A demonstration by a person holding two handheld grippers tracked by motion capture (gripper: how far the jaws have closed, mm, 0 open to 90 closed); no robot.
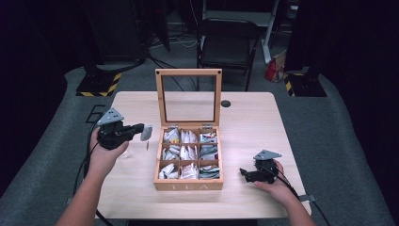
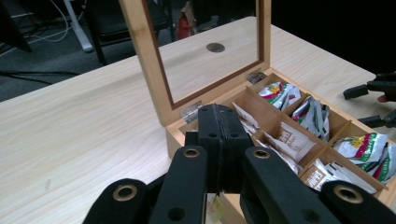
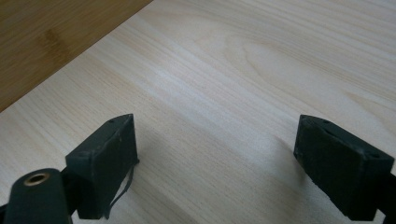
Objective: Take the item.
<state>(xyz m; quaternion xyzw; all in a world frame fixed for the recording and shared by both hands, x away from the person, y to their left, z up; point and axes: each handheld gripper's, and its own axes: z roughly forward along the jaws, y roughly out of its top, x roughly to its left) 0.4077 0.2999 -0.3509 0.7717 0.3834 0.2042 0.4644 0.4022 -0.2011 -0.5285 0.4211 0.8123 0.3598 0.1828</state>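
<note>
While my left gripper pinches a tea bag left of the tea box at centre frame, my right gripper rests open, lower right.

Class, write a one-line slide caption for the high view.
Left gripper lifts a tea bag beside the open wooden tea box; right gripper rests open on the table.

1. A lab or recording studio: black curtains close off both sides.
2. Stand bases with yellow-black hazard tape sit on grey carpet.
3. Cables trail past a folding chair behind the wooden table.
</note>
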